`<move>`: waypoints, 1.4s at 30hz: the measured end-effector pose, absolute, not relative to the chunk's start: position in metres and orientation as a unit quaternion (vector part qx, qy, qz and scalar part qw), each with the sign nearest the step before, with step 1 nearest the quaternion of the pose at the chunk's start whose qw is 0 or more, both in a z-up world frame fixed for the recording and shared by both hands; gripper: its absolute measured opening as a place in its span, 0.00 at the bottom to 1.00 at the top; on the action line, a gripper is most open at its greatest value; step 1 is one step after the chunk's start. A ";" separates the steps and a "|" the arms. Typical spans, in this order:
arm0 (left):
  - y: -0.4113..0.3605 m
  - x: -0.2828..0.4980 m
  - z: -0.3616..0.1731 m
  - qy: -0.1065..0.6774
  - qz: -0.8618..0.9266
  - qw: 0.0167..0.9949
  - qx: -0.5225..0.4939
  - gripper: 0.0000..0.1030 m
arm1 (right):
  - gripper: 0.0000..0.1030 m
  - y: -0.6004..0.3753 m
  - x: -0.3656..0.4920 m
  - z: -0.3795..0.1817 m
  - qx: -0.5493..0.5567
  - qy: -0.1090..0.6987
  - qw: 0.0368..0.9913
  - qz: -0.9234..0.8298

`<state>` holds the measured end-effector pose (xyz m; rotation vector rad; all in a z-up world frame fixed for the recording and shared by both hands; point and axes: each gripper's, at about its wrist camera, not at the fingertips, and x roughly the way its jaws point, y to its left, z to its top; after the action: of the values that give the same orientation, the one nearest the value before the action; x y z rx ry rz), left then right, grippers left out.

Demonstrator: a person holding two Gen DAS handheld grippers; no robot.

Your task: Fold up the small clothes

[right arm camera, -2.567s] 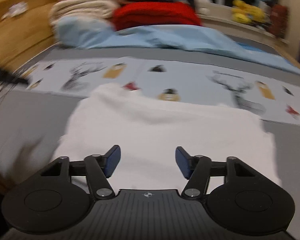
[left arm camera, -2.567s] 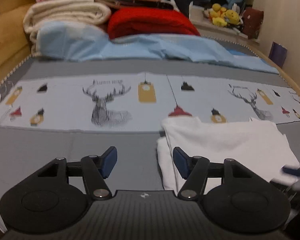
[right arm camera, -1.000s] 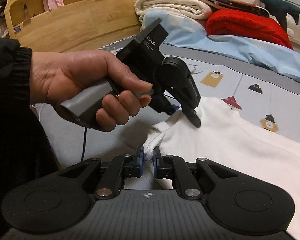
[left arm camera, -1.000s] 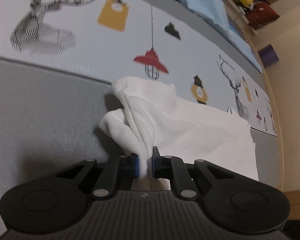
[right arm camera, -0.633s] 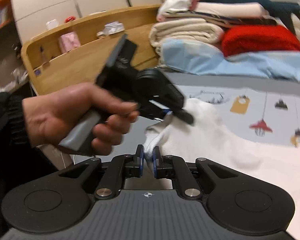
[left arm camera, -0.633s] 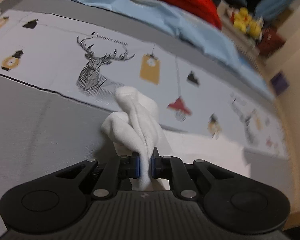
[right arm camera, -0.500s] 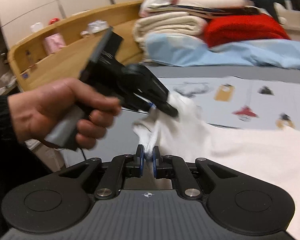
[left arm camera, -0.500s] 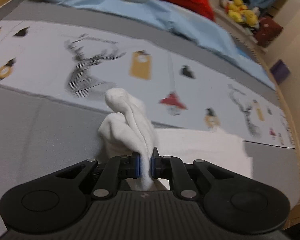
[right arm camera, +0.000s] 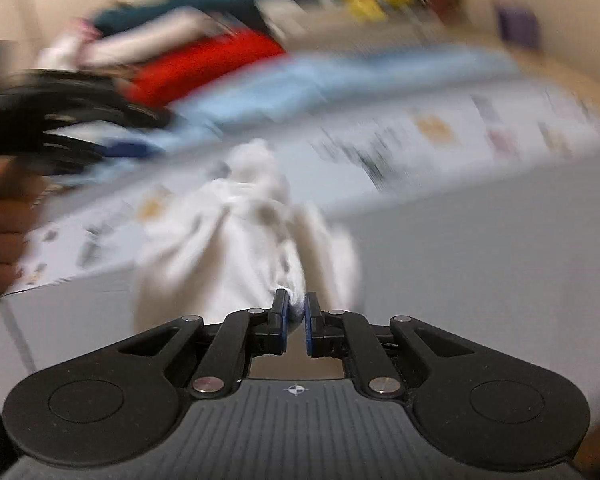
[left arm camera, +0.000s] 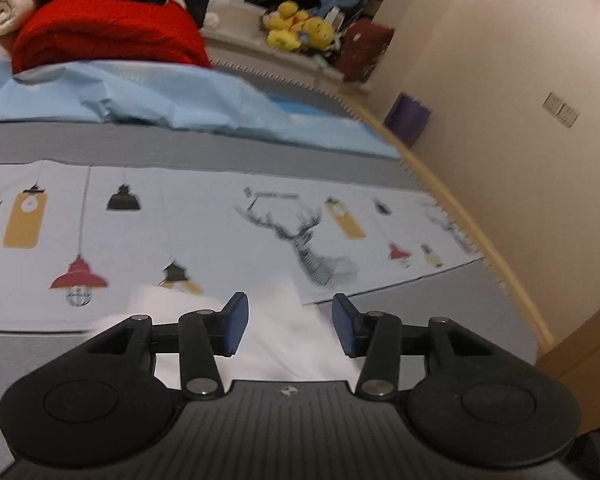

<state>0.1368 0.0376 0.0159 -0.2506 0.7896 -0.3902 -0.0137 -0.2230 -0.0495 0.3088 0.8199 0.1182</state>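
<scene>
The left tool (left arm camera: 286, 326) is opening its jaws right now, the blue pads standing apart with nothing pressed between them, and the white garment (left arm camera: 288, 340) is lying below and just ahead of it on the bed (left arm camera: 420, 320), a soft peak of cloth showing in the gap without touching either pad. Over on the other side, the right tool (right arm camera: 295, 318) is pinching a bunched edge of the white garment (right arm camera: 252, 240), jaws almost fully together on the fabric, and the cloth is trailing away from its tips toward the patterned strip of the bed cover. That view is badly smeared, so it is hard to say how much of the garment is off the bed, though it looks gathered rather than flat.

The step in hand looks like laying one side over and letting it go. To do it well, the left tool wants to be clearing straight up and back, so the pads are not dragging the released corner along. The right tool should be holding its pinch firm and low, carrying its edge across evenly, then setting it down so the two corners line up before letting go.

The person's left hand (right arm camera: 0, 216) is showing at the left edge of the right wrist view, gripping the other tool's handle.
</scene>
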 end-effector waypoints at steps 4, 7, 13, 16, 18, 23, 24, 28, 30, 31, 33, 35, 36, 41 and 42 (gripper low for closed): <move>0.059 0.136 0.003 0.411 -0.162 0.889 -0.119 0.46 | 0.16 -0.257 0.001 -0.083 0.245 0.453 0.857 0.016; 0.075 0.134 -0.003 0.432 -0.162 0.881 -0.104 0.42 | 0.55 -0.264 0.010 -0.091 0.286 0.452 0.844 0.043; 0.084 0.120 -0.019 0.467 -0.200 0.859 -0.058 0.38 | 0.13 -0.249 0.026 -0.114 0.257 0.495 0.829 0.053; 0.069 0.114 -0.031 0.483 -0.230 0.845 -0.021 0.37 | 0.03 -0.251 0.023 -0.098 0.262 0.467 0.844 0.020; 0.057 0.108 -0.039 0.489 -0.262 0.832 0.003 0.37 | 0.03 -0.251 0.019 -0.083 0.266 0.452 0.851 0.025; 0.026 0.101 -0.089 0.544 -0.291 0.782 0.090 0.37 | 0.05 -0.258 0.023 -0.111 0.239 0.520 0.820 0.005; 0.022 0.100 -0.104 0.561 -0.280 0.769 0.121 0.37 | 0.05 -0.260 0.023 -0.114 0.249 0.526 0.813 0.005; 0.034 0.110 -0.108 0.575 -0.270 0.766 0.099 0.36 | 0.18 -0.257 0.028 -0.091 0.232 0.499 0.835 0.013; 0.056 0.123 -0.089 0.551 -0.254 0.795 0.030 0.36 | 0.30 -0.260 0.033 -0.074 0.228 0.471 0.852 0.013; 0.068 0.128 -0.083 0.541 -0.245 0.804 -0.001 0.36 | 0.35 -0.263 0.038 -0.065 0.225 0.455 0.861 0.020; 0.092 0.139 -0.077 0.534 -0.207 0.818 -0.057 0.36 | 0.39 -0.268 0.055 -0.052 0.221 0.433 0.874 0.029; 0.110 0.146 -0.077 0.528 -0.174 0.826 -0.094 0.36 | 0.39 -0.274 0.081 -0.046 0.227 0.432 0.871 0.049; 0.114 0.150 -0.077 0.528 -0.161 0.827 -0.105 0.36 | 0.39 -0.276 0.095 -0.045 0.231 0.437 0.867 0.059; 0.138 0.164 -0.082 0.530 -0.107 0.825 -0.163 0.36 | 0.49 -0.269 0.160 -0.059 0.214 0.467 0.852 0.101; 0.141 0.167 -0.084 0.532 -0.099 0.822 -0.176 0.36 | 0.50 -0.265 0.170 -0.066 0.206 0.474 0.849 0.107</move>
<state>0.1667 0.1413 -0.0837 -0.3738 1.1319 -0.2115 0.1703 -0.2653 -0.0663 0.4347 0.9990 0.2251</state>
